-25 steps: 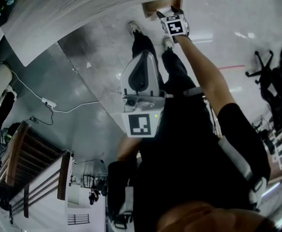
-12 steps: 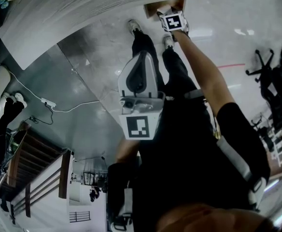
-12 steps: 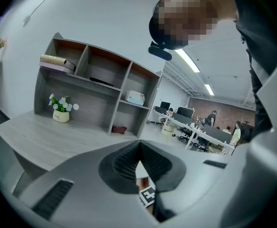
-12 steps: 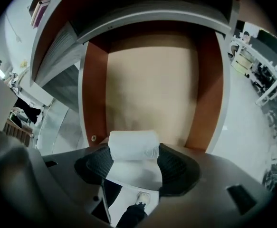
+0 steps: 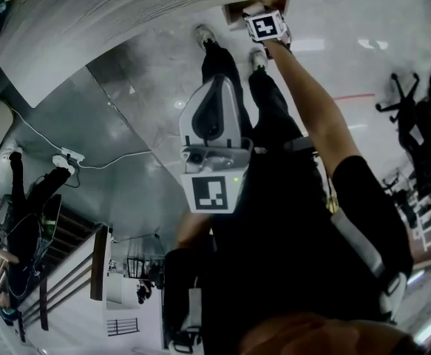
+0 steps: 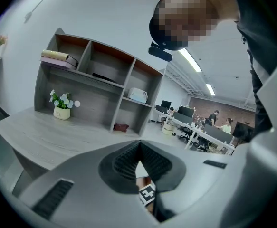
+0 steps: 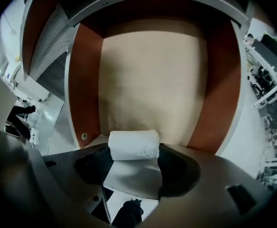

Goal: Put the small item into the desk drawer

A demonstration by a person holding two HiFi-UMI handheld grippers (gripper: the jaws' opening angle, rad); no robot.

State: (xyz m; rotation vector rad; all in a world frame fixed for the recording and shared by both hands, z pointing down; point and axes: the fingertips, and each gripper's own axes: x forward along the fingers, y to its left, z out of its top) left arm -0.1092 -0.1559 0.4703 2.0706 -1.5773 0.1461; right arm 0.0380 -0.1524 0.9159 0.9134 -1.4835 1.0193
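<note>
Evidently, the task is near its end but not finished. A small white roll (image 7: 133, 145) is pinched crosswise between the jaws of the right gripper (image 7: 134, 152), with its ends sticking out past the jaws on both sides. Directly ahead of that gripper the open drawer (image 7: 148, 75) is seen, with a pale, bare bottom and reddish-brown side walls. The roll is held within the drawer's opening, above the bottom; whether it touches the bottom cannot be told. In the head view the right gripper is reached out at arm's length to the drawer, which juts from under the edge of the grey bench (image 5: 112, 13).

The left gripper (image 6: 139, 147) is kept back close to the body, well apart from the drawer. Its jaws are pressed together at the tips, and nothing is carried between them.

What is done, as judged from these views: the drawer is open and the roll is carried to it. What is left: the roll is to be lowered, the jaws are to be spread so that it is released, and the drawer is probably to be pushed closed.
</note>
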